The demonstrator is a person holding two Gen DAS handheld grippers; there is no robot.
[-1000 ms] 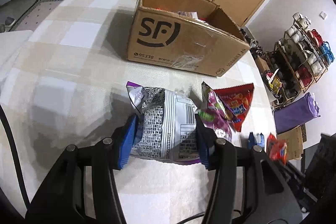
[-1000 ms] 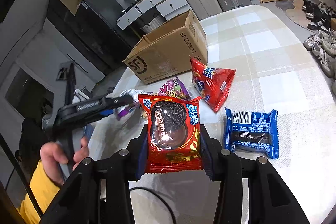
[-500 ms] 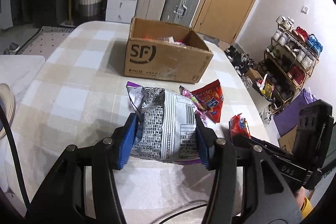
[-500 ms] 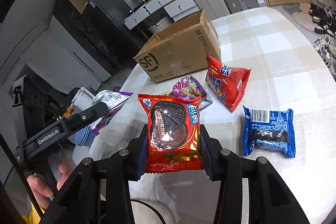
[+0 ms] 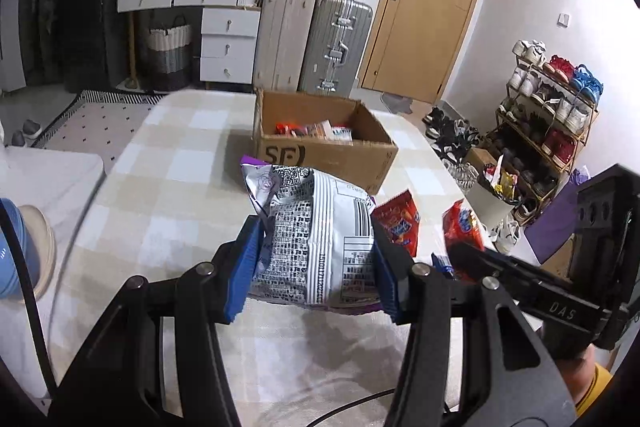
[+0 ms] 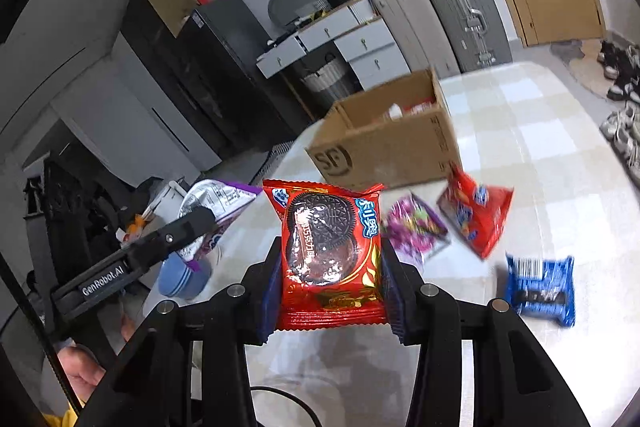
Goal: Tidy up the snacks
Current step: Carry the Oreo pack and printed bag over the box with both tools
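Here both fingers (image 5: 384,267) pinch packets — carton (image 5: 320,151) rim unobstructed.

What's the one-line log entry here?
left hand-held gripper: silver bag | right hand-held gripper: red cookie pack | box: ahead, open

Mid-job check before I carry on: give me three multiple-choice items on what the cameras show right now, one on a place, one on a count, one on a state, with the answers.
1. Where does the cardboard box stand relative to the loose snacks?
A. Farther along the table, beyond them
B. On the floor
C. Under the table

2. How many snack packs lie loose on the table in the right wrist view?
A. One
B. Three
C. Five

3. What does the right gripper hold?
A. Nothing, it is open
B. The blue pack
C. The red cookie pack

Answers: 1 A, the box sits on the checked cloth past the packs. 2 B, purple pack, red bag, blue pack. 3 C, both fingers press its sides.
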